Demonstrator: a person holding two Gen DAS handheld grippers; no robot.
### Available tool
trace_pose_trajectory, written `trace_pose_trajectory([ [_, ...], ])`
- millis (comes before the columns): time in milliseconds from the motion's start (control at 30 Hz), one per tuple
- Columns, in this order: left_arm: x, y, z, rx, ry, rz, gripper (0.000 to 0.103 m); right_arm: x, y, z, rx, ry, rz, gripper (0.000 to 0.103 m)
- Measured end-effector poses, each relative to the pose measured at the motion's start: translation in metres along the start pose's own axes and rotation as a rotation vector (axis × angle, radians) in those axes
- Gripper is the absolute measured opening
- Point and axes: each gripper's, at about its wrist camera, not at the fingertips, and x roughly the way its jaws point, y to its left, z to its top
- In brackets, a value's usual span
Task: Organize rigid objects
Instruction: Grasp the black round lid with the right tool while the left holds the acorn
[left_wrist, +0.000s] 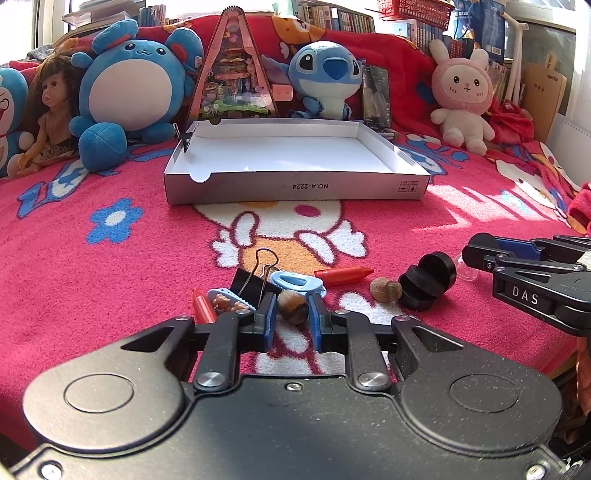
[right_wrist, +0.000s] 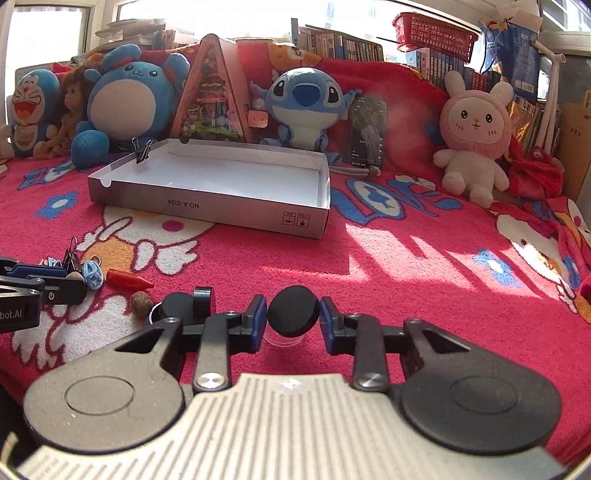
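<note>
My left gripper (left_wrist: 293, 314) is open, its fingers on either side of a brown walnut-like ball (left_wrist: 293, 307) on the blanket. Around it lie a black binder clip (left_wrist: 251, 282), a light blue clip (left_wrist: 295, 281), a red crayon (left_wrist: 343, 275), a second red crayon (left_wrist: 202, 308), a small bear toy (left_wrist: 227, 302), another nut (left_wrist: 386, 290) and black round caps (left_wrist: 428, 280). My right gripper (right_wrist: 293, 319) is open around a black-lidded clear jar (right_wrist: 293, 316), with small gaps at both sides. The white shallow box (left_wrist: 295, 186) (right_wrist: 207, 206) lies behind, holding only a clip on its rim.
Plush toys line the back: a blue round one (left_wrist: 129, 81), Stitch (left_wrist: 325, 77), a pink rabbit (left_wrist: 463, 96) and a doll (left_wrist: 51, 110). A triangular toy box (left_wrist: 232, 66) and a phone (left_wrist: 376, 98) stand behind the box. The red blanket (right_wrist: 406, 280) covers the bed.
</note>
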Motion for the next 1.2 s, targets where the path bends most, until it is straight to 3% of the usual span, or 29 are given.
trace_pose_trajectory([
  [300, 0.000, -0.001, -0.001, 0.002, -0.001, 0.001, 0.019, 0.002, -0.026, -0.005, 0.109, 0.043, -0.043, 0.039],
  [367, -0.001, -0.002, -0.002, 0.005, -0.003, 0.004, 0.019, 0.003, -0.029, -0.008, 0.125, 0.062, -0.048, 0.044],
  [400, -0.001, -0.002, -0.002, 0.008, -0.005, 0.006, 0.019, 0.003, -0.030, -0.009, 0.130, 0.062, -0.061, 0.054],
  [467, -0.002, -0.004, -0.005, 0.014, -0.006, 0.011, 0.019, 0.002, -0.030, -0.011, 0.130, 0.058, -0.071, 0.061],
  [667, -0.003, -0.010, -0.010, 0.051, -0.013, 0.023, 0.019, 0.000, -0.023, -0.014, 0.060, 0.043, -0.102, 0.064],
  [1033, 0.005, -0.008, -0.007, 0.076, -0.033, 0.029, 0.020, 0.004, -0.019, -0.018, 0.030, 0.026, -0.115, 0.063],
  [1167, 0.004, -0.006, -0.008, 0.064, -0.036, 0.024, 0.018, 0.003, -0.014, -0.021, 0.006, 0.015, -0.115, 0.038],
  [1200, 0.003, -0.007, -0.008, 0.066, -0.037, 0.021, 0.018, 0.003, -0.013, -0.022, 0.003, 0.011, -0.117, 0.037],
])
